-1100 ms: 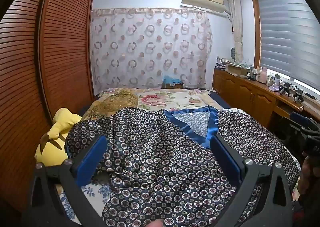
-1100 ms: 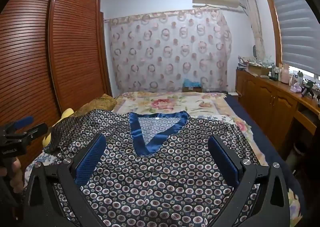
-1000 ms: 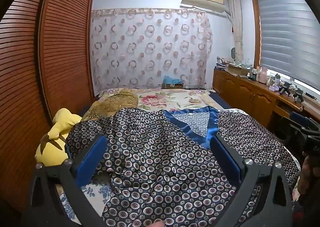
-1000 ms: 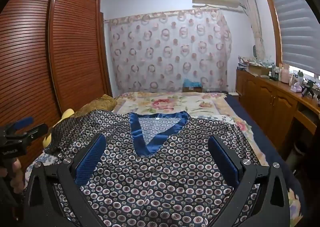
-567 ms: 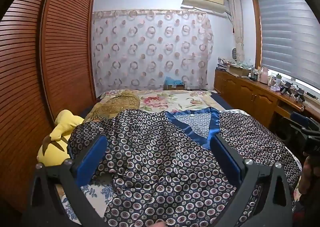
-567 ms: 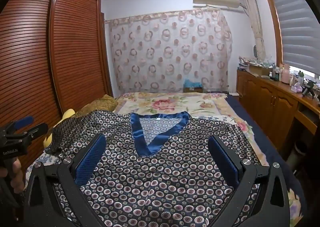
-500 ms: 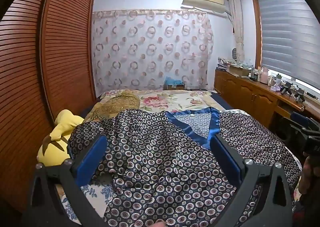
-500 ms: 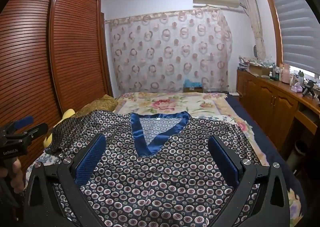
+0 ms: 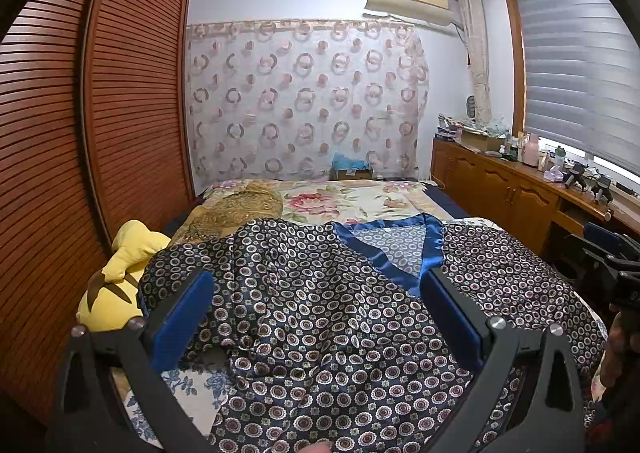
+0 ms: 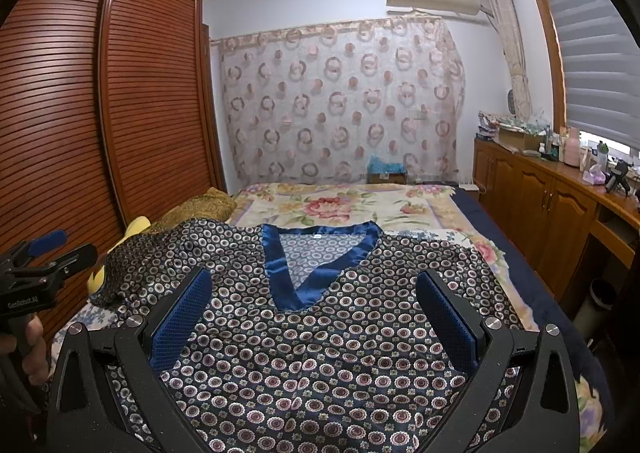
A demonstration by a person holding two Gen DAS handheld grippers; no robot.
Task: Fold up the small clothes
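A dark satin top with a ring pattern (image 9: 320, 313) and a blue V-neck (image 9: 412, 253) lies spread on the bed, front side up. It also shows in the right wrist view (image 10: 320, 353), where its blue V-neck (image 10: 296, 277) points toward me. My left gripper (image 9: 316, 293) is open and empty above the top's left side, whose sleeve lies crumpled. My right gripper (image 10: 314, 293) is open and empty above the top's middle. Each gripper shows at the edge of the other's view.
The bed (image 10: 340, 205) has a floral cover. A yellow plush toy (image 9: 120, 277) and a gold cushion (image 9: 236, 205) lie at its left. A slatted wooden wardrobe (image 9: 80, 133) stands left, a wooden counter (image 9: 520, 189) with clutter right, a curtain (image 9: 304, 101) behind.
Both views shifted only slightly; the left gripper drifted a little left. The top has not moved and both grippers stay open.
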